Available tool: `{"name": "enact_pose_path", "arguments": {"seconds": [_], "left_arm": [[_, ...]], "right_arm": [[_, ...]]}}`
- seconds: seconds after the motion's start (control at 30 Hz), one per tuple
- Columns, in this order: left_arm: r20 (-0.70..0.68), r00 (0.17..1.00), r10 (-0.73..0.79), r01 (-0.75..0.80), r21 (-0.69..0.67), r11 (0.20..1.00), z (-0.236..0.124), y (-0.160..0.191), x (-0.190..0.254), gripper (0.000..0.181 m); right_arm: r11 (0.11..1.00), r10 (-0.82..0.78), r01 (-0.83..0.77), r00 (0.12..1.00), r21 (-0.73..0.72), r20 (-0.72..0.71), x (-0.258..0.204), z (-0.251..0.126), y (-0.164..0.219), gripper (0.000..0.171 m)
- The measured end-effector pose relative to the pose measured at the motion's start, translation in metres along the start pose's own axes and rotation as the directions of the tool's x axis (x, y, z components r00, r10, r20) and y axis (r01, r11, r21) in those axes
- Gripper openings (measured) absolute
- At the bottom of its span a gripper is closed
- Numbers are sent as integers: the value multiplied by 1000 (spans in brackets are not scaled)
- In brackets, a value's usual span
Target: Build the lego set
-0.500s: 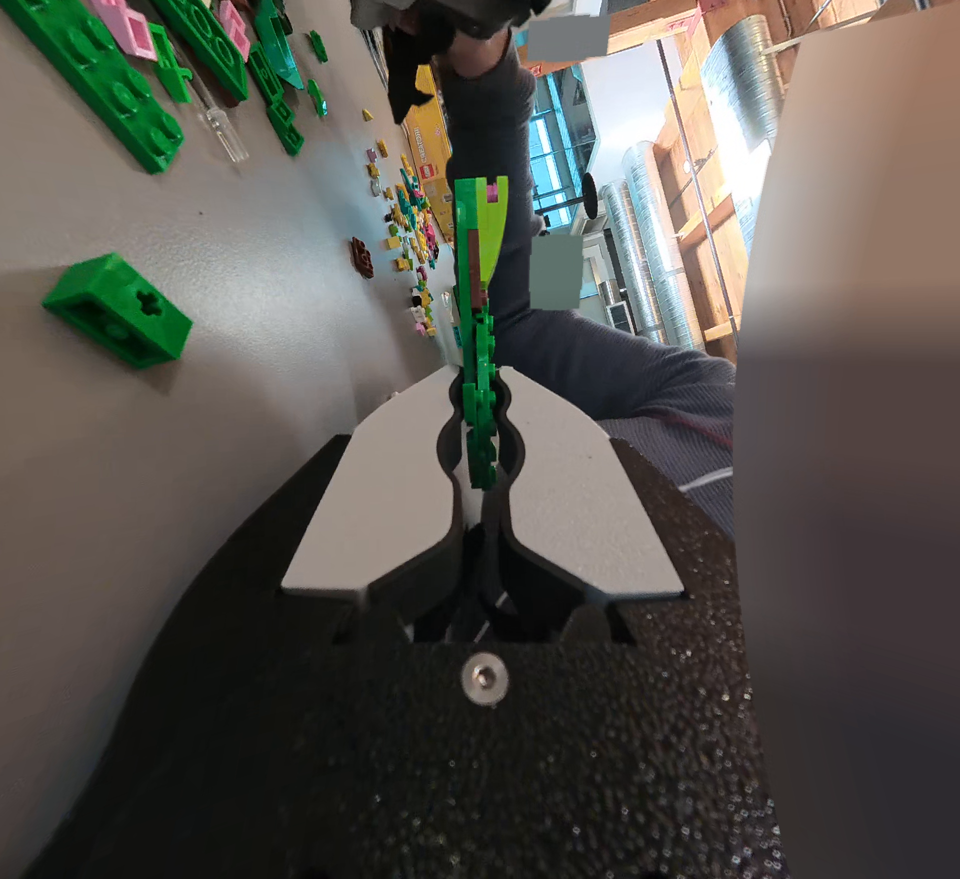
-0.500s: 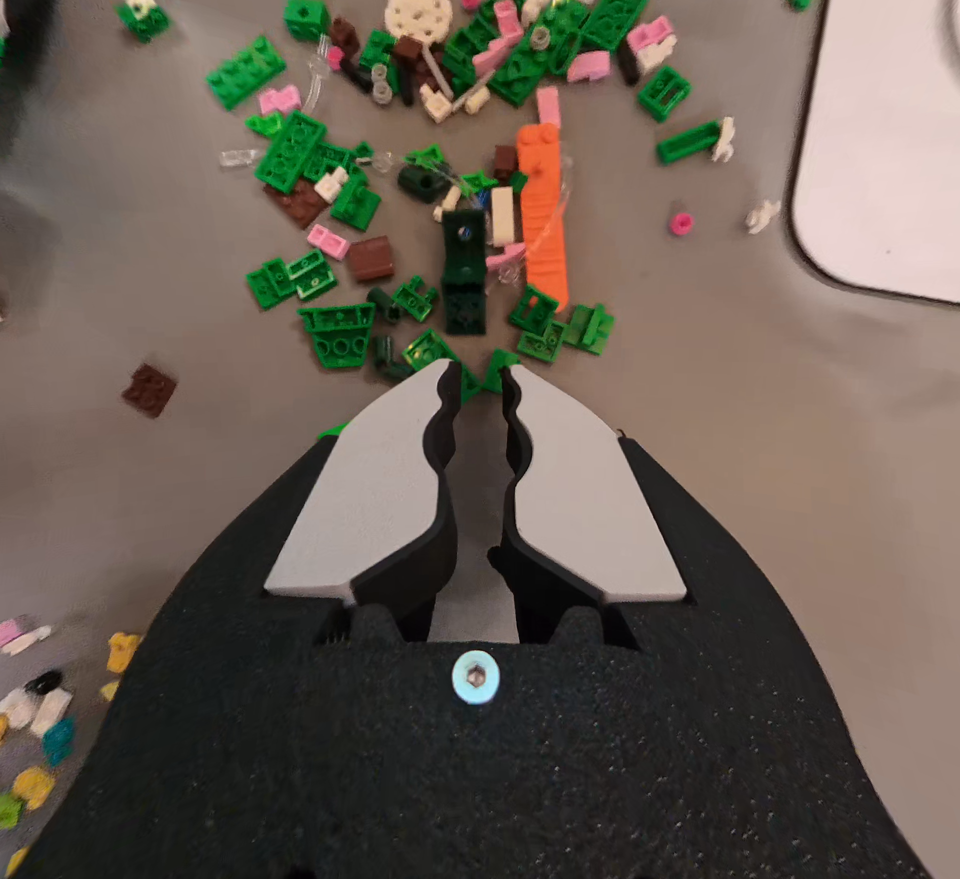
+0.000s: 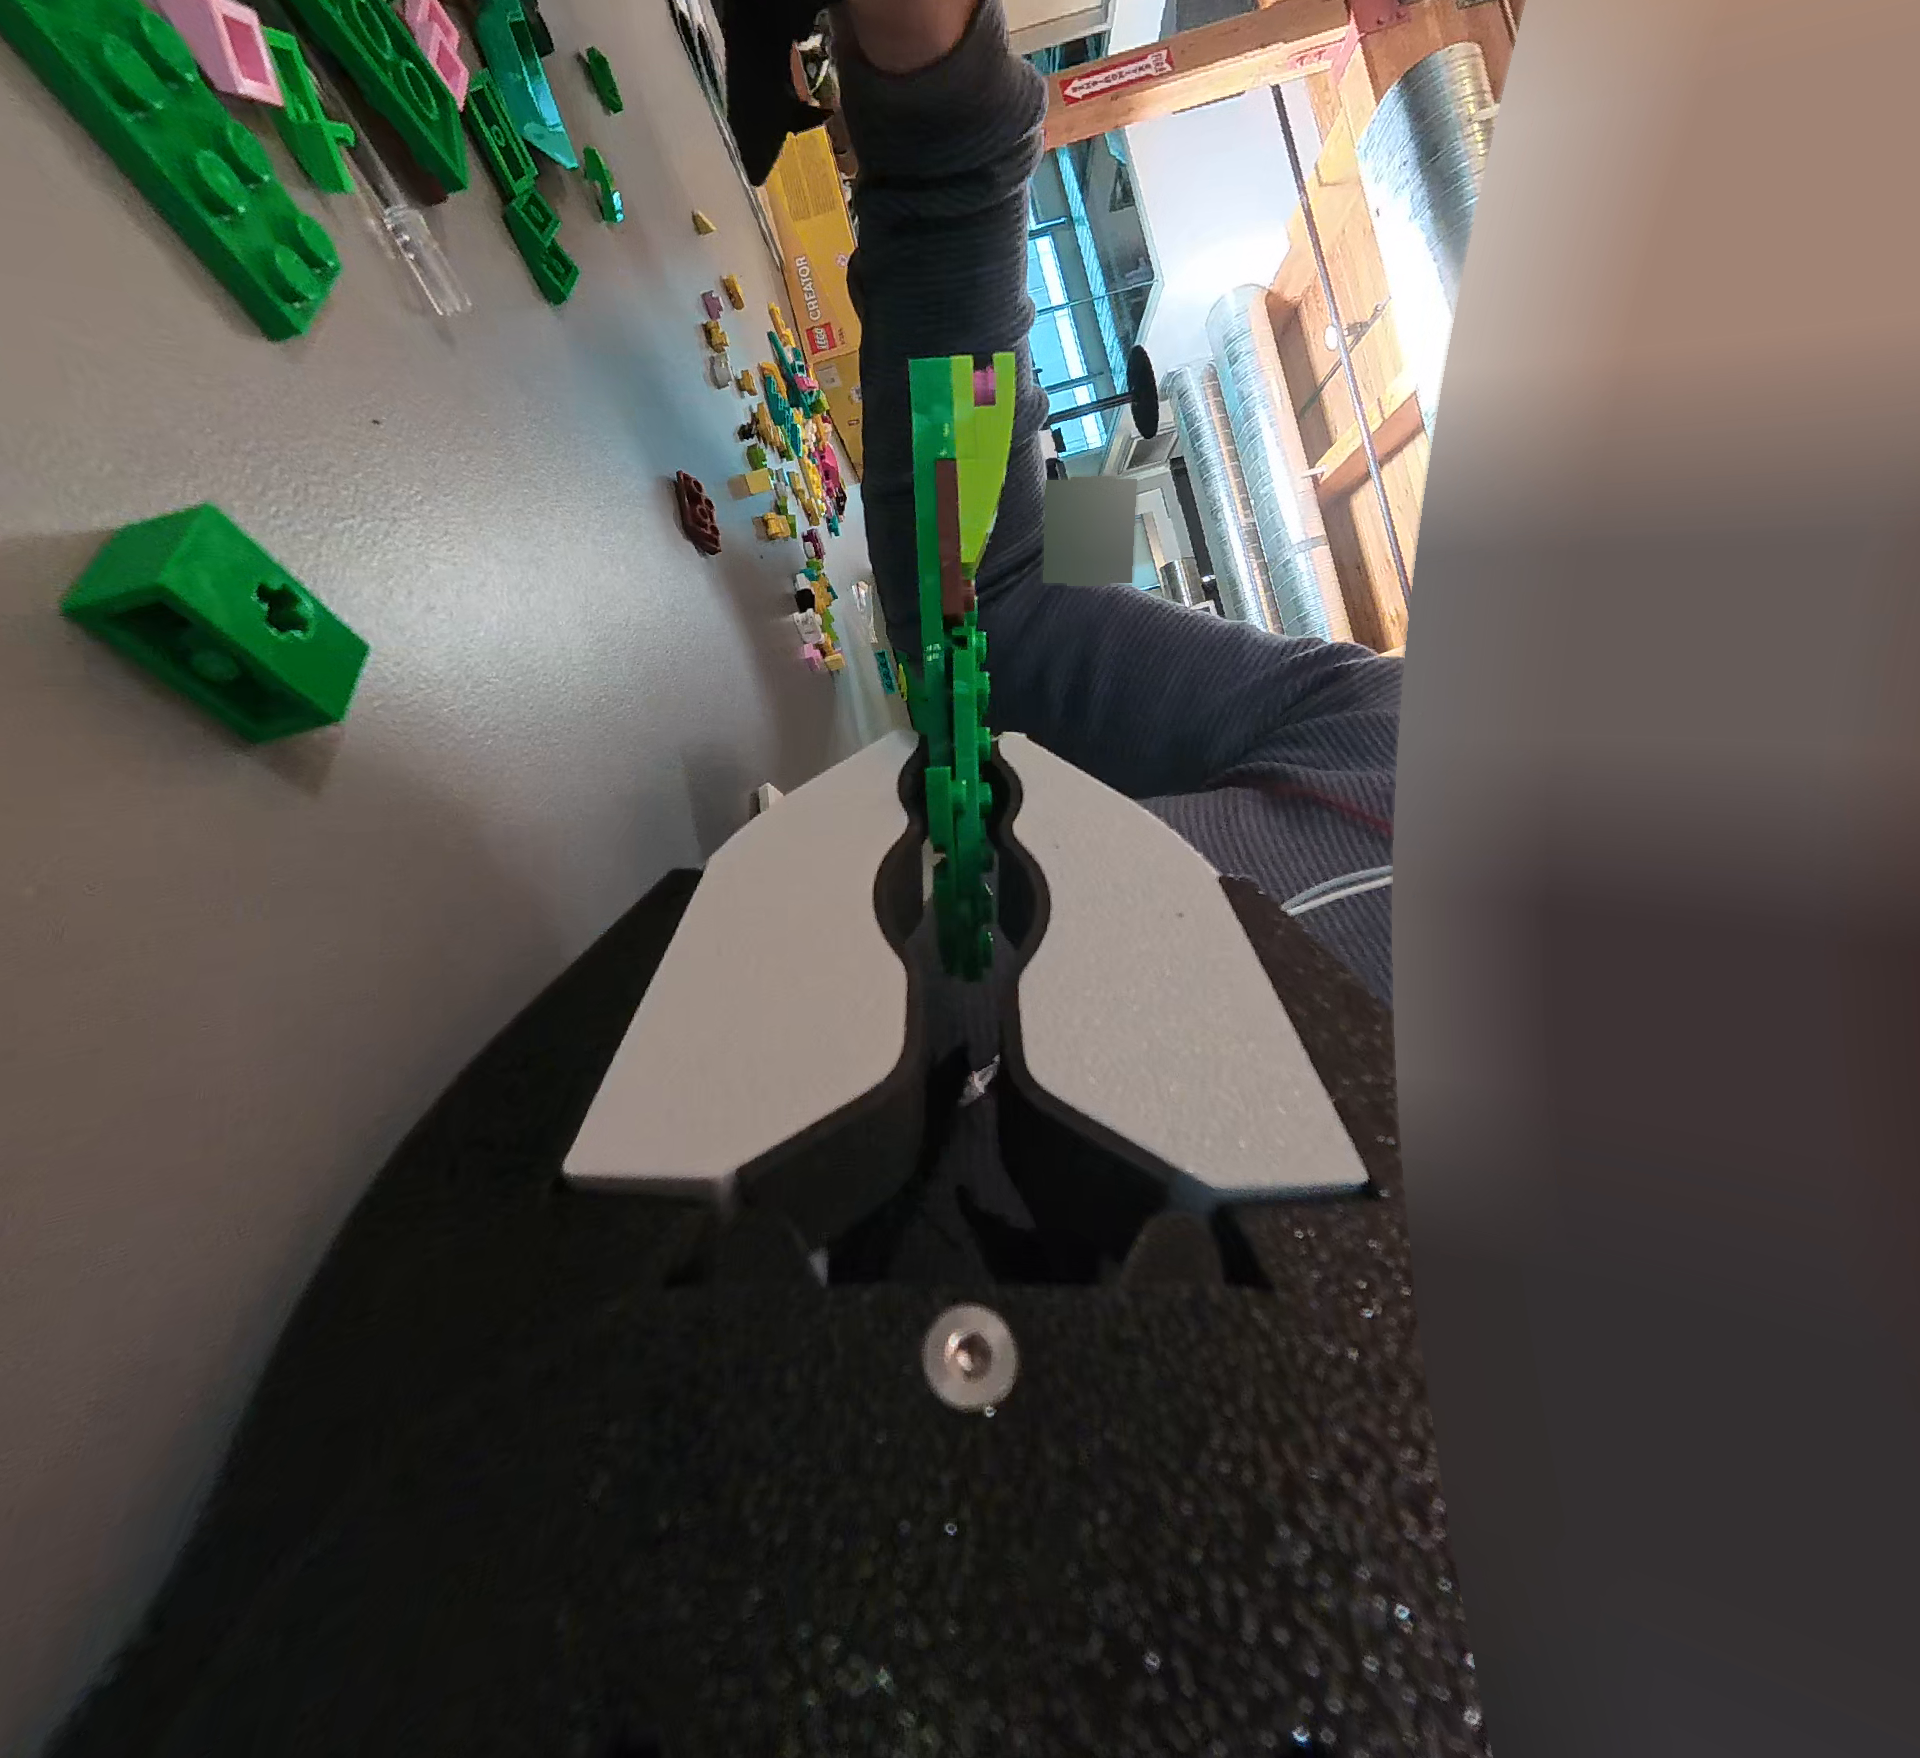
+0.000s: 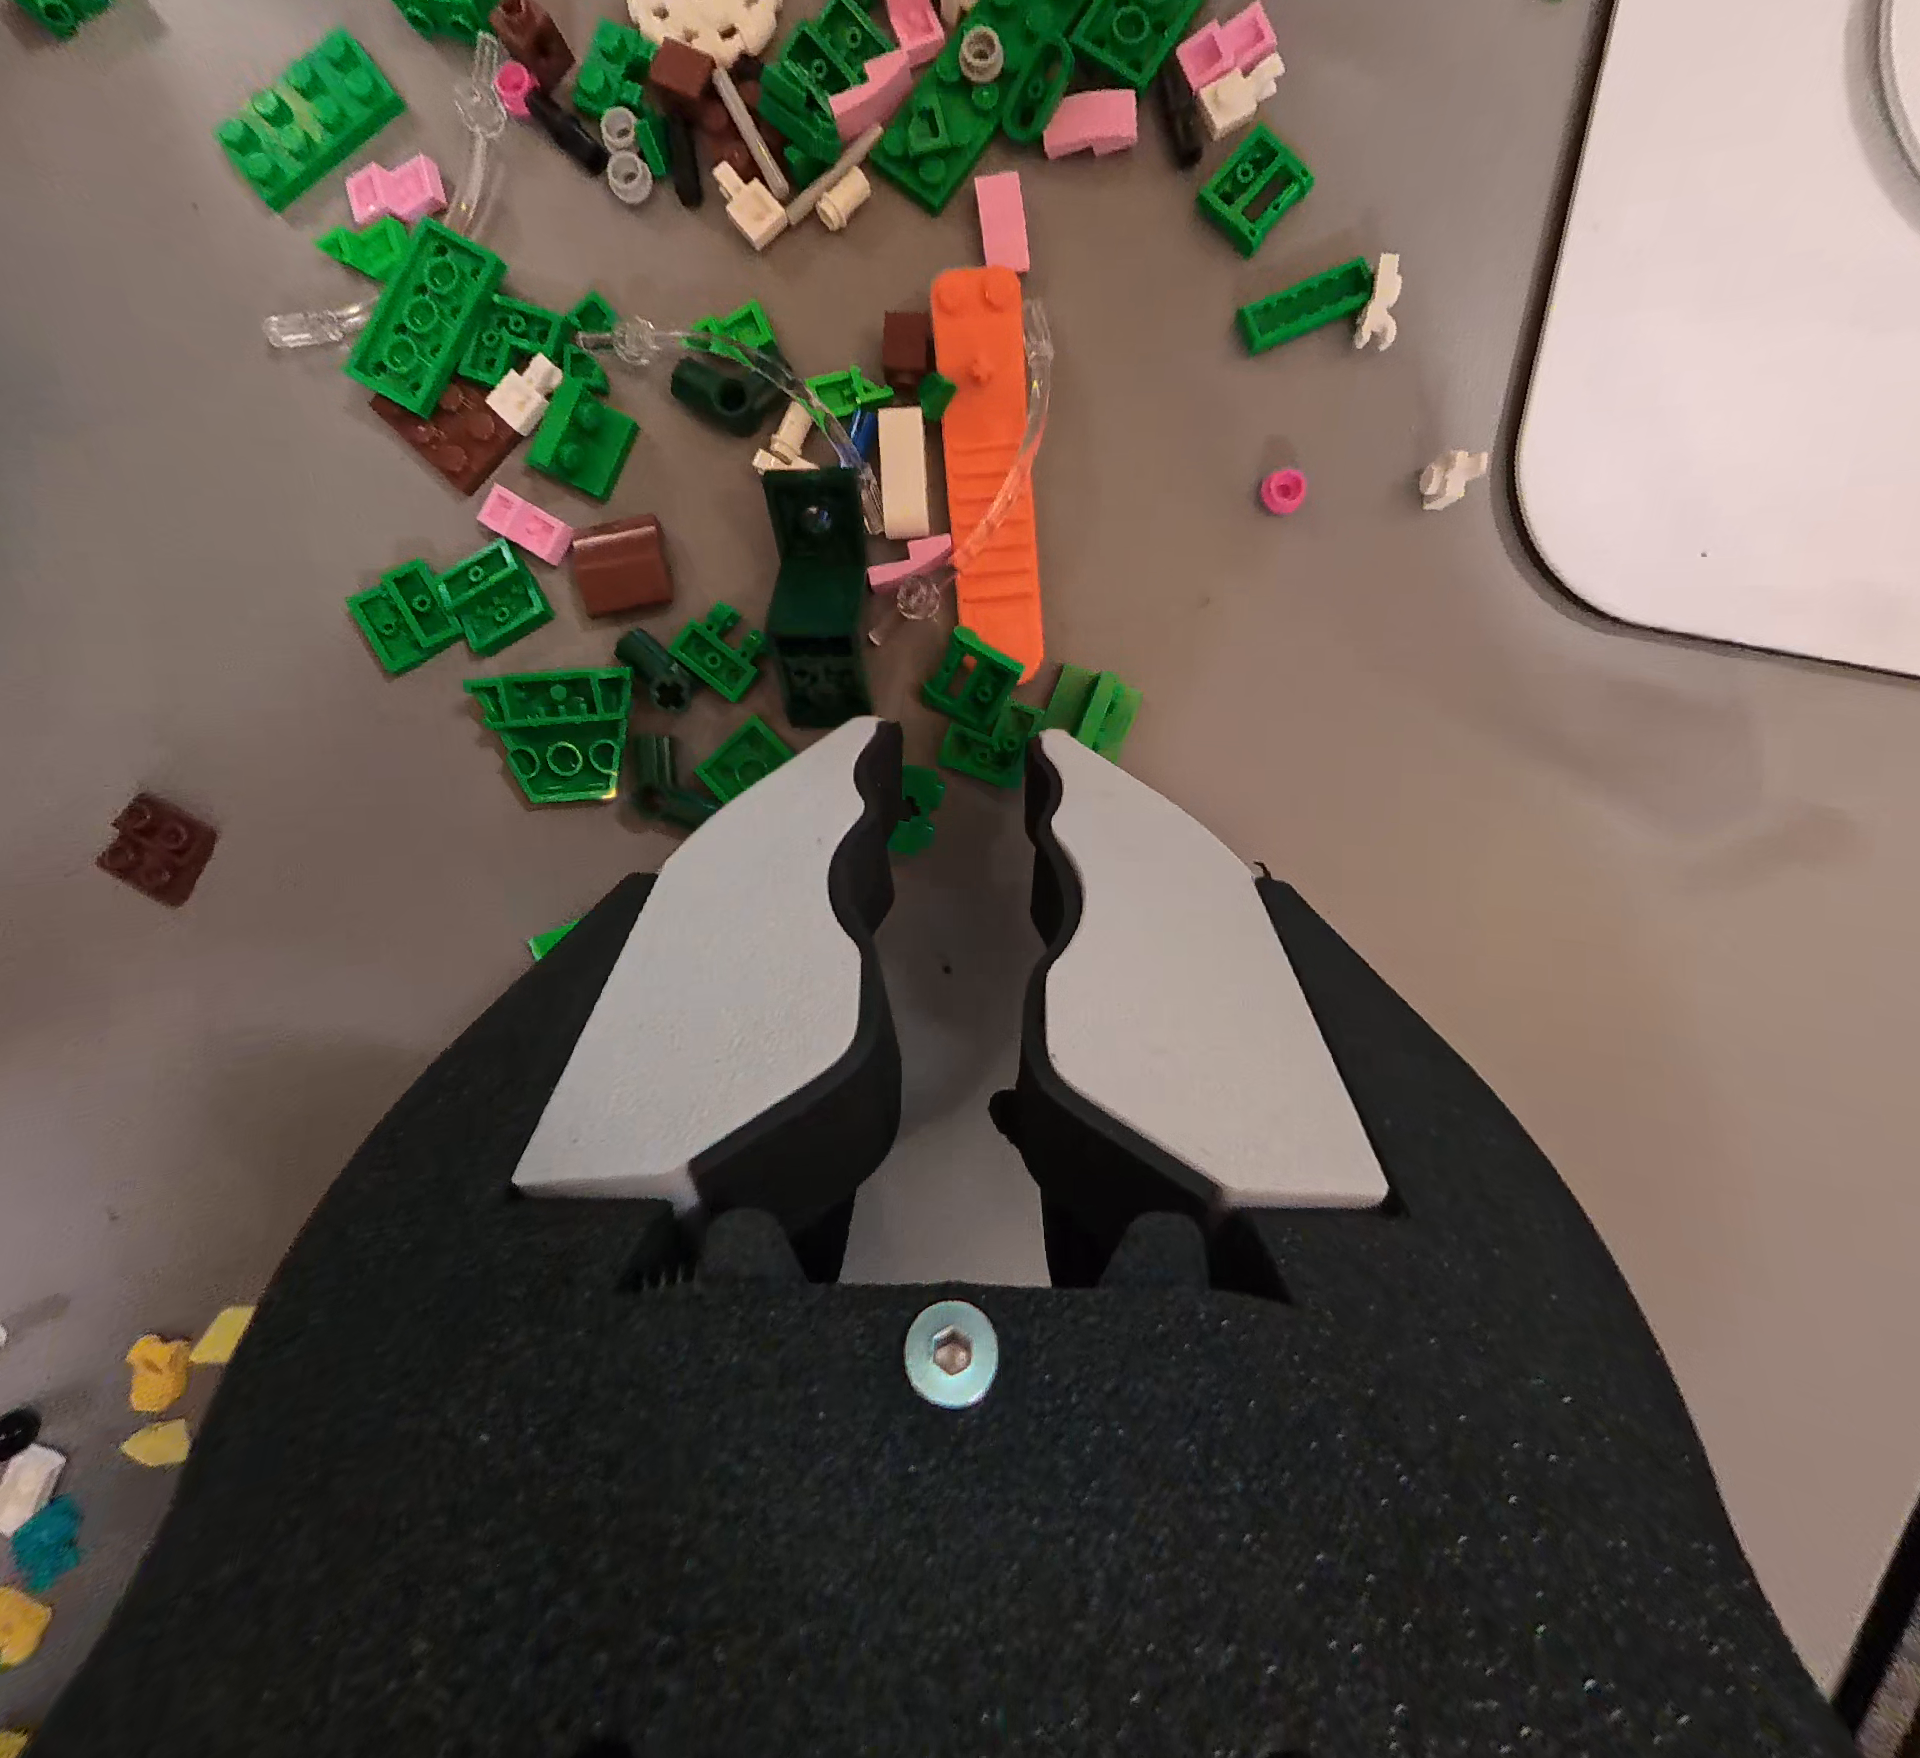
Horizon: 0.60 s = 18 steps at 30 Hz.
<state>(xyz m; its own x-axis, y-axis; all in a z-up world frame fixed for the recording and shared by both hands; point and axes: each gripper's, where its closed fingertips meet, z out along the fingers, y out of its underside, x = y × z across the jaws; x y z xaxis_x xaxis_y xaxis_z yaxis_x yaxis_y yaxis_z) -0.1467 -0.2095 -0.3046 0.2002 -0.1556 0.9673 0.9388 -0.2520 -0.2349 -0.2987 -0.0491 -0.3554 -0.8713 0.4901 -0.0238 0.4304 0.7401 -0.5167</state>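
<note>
Left gripper (image 3: 961, 752) clamped tight on thin green lego assembly (image 3: 956, 669), lime and brown pieces at far end, held off grey table (image 3: 416, 461). Right gripper (image 4: 956, 742) empty, jaws parted by narrow gap, over loose brick pile (image 4: 727, 306); small green piece (image 4: 914, 809) and orange brick separator (image 4: 987, 482) just ahead.

- My right gripper (image 4: 956, 752) hangs parted at frame centre, nothing between its fingers.
- Orange brick separator (image 4: 985, 472) lies just above, amid scattered green pieces (image 4: 421, 326).
</note>
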Motion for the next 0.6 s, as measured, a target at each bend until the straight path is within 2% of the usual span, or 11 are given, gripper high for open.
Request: {"name": "enact_pose_path", "arguments": {"seconds": [0.2, 0.33, 0.47, 0.6], "left_arm": [[-1, 1000, 2, -2, -1, 1000, 0, 0, 0, 8], [2, 1000, 4, -4, -1, 1000, 0, 0, 0, 8], [0, 1000, 0, 0, 1, 1000, 0, 0, 0, 8], [0, 1000, -3, 3, 5, 1000, -1, -1, 0, 8]], "right_arm": [[993, -9, 2, 998, -117, -58, 8, 4, 8, 21], [992, -30, 25, 999, -127, -41, 4, 7, 7, 18], [991, -120, 112, 987, -79, -108, -2, -4, 1, 17], [957, -281, 288, 942, 15, -184, -37, -27, -10, 17]]}}
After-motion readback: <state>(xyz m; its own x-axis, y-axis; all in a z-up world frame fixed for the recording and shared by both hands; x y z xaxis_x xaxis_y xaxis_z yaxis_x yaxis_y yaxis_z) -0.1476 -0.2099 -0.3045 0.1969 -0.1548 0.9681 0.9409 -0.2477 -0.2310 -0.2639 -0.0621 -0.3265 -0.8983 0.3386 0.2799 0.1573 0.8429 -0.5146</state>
